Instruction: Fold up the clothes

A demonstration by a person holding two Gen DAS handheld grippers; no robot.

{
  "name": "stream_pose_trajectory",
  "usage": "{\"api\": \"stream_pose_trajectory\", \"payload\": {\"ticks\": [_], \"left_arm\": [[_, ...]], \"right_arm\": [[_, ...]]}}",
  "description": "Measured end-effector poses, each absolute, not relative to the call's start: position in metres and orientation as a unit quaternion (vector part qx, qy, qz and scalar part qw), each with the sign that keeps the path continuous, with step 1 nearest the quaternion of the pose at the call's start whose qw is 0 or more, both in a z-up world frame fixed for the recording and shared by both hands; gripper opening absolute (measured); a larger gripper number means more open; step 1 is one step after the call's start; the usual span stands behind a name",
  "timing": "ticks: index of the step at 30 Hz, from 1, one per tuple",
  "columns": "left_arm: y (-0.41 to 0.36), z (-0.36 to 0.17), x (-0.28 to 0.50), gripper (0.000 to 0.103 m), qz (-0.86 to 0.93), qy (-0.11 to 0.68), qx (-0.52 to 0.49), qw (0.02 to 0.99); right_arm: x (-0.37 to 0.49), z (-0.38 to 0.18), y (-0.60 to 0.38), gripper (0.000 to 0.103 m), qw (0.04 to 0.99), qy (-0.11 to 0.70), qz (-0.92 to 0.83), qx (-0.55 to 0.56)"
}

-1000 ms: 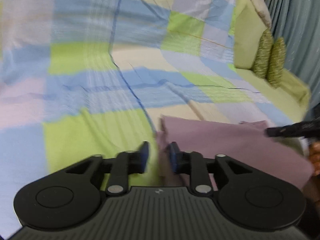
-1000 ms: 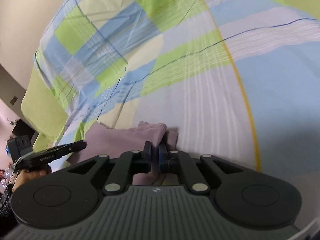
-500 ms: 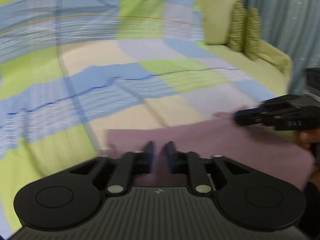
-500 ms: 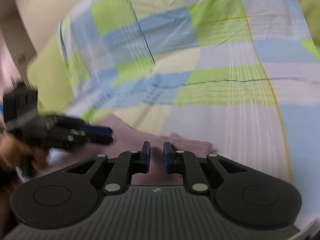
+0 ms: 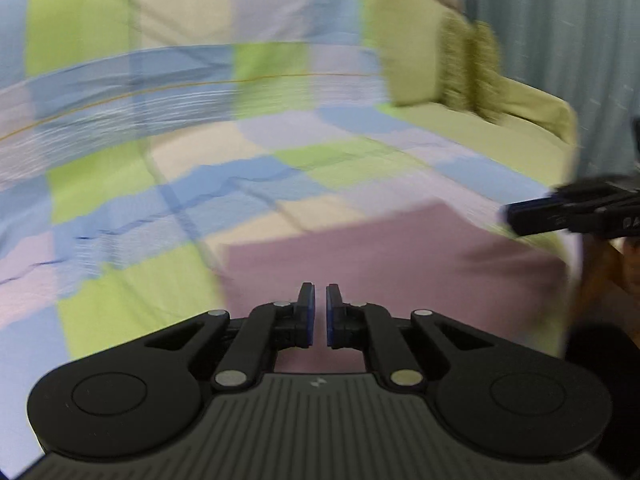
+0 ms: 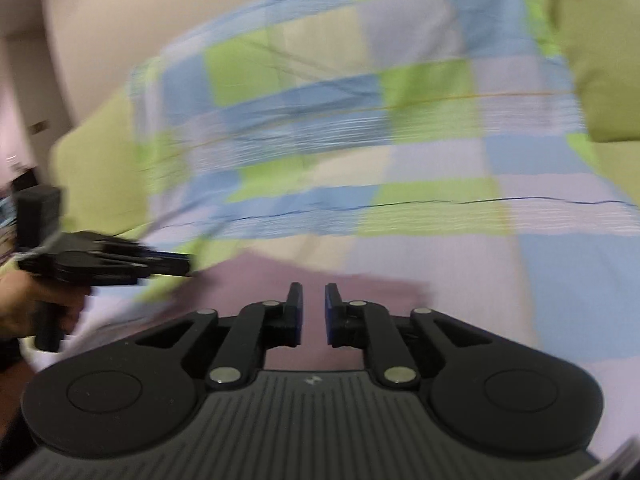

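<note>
A flat, folded mauve garment [image 5: 380,256] lies on the checked bedspread [image 5: 200,184], just ahead of both grippers. My left gripper [image 5: 318,300] hovers over the garment's near edge, its jaws almost together with nothing between them. My right gripper [image 6: 312,300] is above the same garment [image 6: 260,280]; its jaws are opening and hold nothing. Each gripper shows in the other's view: the right gripper [image 5: 516,216] at the right edge, the left gripper [image 6: 168,266] at the left, held by a hand [image 6: 36,304]. Both views are blurred by motion.
Green pillows [image 5: 468,64] and a green cushion [image 5: 400,48] stand at the bed's far right, before a grey-blue curtain [image 5: 560,40]. A beige wall [image 6: 100,20] rises behind the bed's left side. The bedspread [image 6: 360,140] stretches wide beyond the garment.
Both grippers let go of the mauve garment, which now lies flat, and drew back from it. The left jaws narrowed; the right jaws parted.
</note>
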State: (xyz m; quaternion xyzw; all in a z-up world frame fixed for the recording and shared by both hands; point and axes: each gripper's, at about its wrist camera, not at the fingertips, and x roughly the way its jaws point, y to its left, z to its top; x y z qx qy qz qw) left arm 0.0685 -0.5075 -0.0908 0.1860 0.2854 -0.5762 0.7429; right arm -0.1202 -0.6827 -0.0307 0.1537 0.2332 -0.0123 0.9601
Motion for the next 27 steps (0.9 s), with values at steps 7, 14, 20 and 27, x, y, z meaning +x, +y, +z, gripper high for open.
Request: {"api": "stream_pose_trajectory", "payload": {"ticks": [7,14,20,27], "left_arm": [[-0.473,-0.115,0.050,0.009,-0.531,0.269,0.254,0.762],[-0.456,-0.089,0.037,0.009,-0.537,0.242,0.237,0.773],[-0.485,-0.096,0.024,0.010,-0.561,0.246,0.224,0.758],[-0.484,-0.102,0.023,0.010,-0.552,0.260,0.235,0.757]], "right_arm": [[-0.156,-0.059,-0.637,0.013,0.946,0.316,-0.060,0.047],[-0.206,-0.054,-0.650,0.022,0.933,0.276,-0.172,0.153],[-0.174,-0.039,-0.618,0.022,0.953,0.254,-0.138,0.087],[-0.136,-0.062,-0.632,0.014,0.950,0.279,-0.135,0.045]]}}
